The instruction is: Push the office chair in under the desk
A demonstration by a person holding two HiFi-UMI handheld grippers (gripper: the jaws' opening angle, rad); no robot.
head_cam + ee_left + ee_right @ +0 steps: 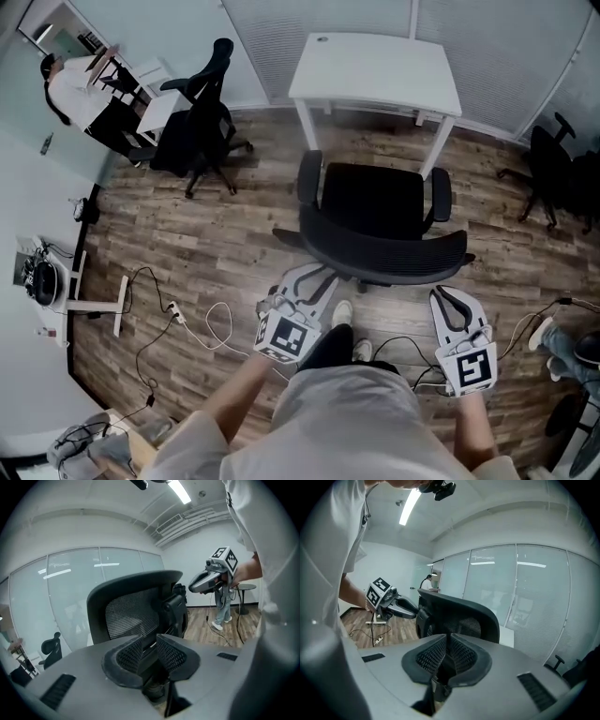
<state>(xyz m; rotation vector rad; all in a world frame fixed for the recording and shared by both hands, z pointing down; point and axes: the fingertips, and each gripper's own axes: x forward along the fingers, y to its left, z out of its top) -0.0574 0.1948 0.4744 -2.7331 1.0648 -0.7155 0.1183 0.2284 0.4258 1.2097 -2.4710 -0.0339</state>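
The black office chair stands on the wood floor, its seat facing the white desk and its curved backrest toward me. My left gripper is just behind the backrest's left end. Its jaws stand a little apart with nothing between them. In the left gripper view the mesh backrest rises right ahead. My right gripper hangs a short way behind the backrest's right end, shut and empty. The right gripper view looks at the backrest too.
A second black chair and a seated person are at the back left. More dark chairs stand at the right. Cables and a power strip lie on the floor to my left. Another person's shoe shows at the right.
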